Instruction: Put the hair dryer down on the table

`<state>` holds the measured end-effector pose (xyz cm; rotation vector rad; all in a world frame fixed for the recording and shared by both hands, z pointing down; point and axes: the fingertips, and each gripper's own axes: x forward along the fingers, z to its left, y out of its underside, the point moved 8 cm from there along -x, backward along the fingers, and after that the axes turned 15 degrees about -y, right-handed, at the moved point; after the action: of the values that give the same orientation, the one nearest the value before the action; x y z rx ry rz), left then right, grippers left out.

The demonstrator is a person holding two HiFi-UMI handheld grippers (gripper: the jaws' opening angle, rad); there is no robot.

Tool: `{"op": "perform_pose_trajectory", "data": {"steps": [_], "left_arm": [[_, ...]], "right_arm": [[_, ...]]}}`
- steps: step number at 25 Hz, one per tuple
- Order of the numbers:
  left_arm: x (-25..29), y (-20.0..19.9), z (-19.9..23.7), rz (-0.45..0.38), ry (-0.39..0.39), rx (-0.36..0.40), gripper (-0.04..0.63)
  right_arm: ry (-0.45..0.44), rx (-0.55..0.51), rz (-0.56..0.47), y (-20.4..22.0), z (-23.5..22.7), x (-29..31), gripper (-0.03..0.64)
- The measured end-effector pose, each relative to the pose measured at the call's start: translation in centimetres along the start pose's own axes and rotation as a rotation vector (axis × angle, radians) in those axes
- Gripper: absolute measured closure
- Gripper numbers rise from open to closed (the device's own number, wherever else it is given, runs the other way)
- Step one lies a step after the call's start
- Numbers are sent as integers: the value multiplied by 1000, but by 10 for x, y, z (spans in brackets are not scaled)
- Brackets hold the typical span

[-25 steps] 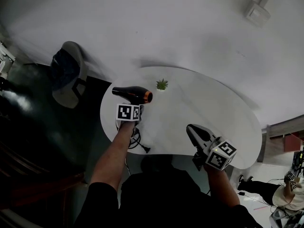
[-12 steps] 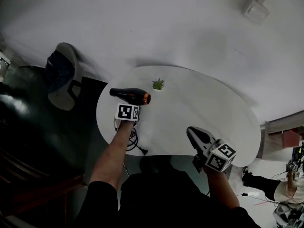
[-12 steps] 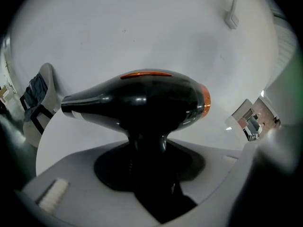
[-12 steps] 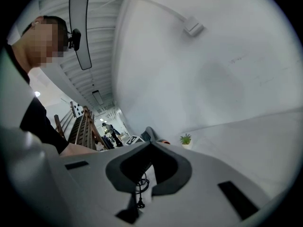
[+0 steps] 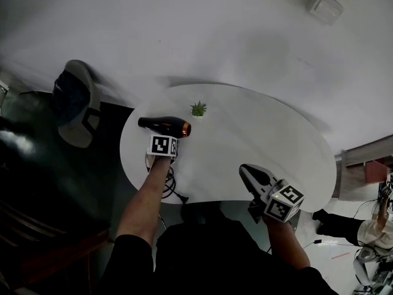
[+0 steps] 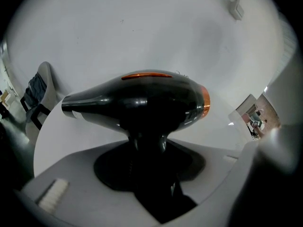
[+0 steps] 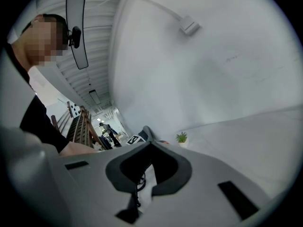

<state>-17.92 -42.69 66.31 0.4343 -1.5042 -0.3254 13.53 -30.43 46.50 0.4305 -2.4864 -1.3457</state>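
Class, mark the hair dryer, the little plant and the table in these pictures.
hair dryer (image 5: 163,125), head view, middle of its black barrel.
little plant (image 5: 198,109), head view, its green leaves.
table (image 5: 264,137), head view, bare white top.

Hair dryer (image 5: 164,126), left of centre in the head view: glossy black all over, with a bright orange ring at its right end, and in the left gripper view an orange stripe shows along its top. Table (image 5: 258,140) under it, plain white, no pattern. Little plant (image 5: 198,108) above the dryer, fresh green, in a white pot (image 5: 199,115). Left gripper (image 5: 166,135) carries a cube of black-and-white squares; right gripper (image 5: 249,174), at lower right, carries the same checkered marking on a pale grey body with dark lining. Chair (image 5: 70,103) at far left, grey shell with dark blue cloth on it. Sleeves (image 5: 132,257) black. Cord (image 5: 174,189) black. Wall (image 5: 184,29) flat white.
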Motion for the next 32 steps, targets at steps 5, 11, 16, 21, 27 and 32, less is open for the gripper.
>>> {"op": "perform_pose_trajectory", "data": {"steps": [5,11,16,21,27,32], "left_arm": [[7,1,-3,15,-22,30,407],[15,3,-2,28,-44,44,405],[16,2,-3,27,-28,50,390],[6,0,-1,0,-48,87,290],[-30,-8,7,-64,-40,147,281],[-76,-19,14,-178,-11,127,281]], "right_arm": [[0,17,-14,-2,-4,1,604],[0,2,20,2,-10,4,604],[-22,22,7,0,-10,7,604],[-34,-6,44,-2,-15,11,604],[-89,-40,54,-9,-7,24,604],[-143,-82,51,-19,7,37,604]]}}
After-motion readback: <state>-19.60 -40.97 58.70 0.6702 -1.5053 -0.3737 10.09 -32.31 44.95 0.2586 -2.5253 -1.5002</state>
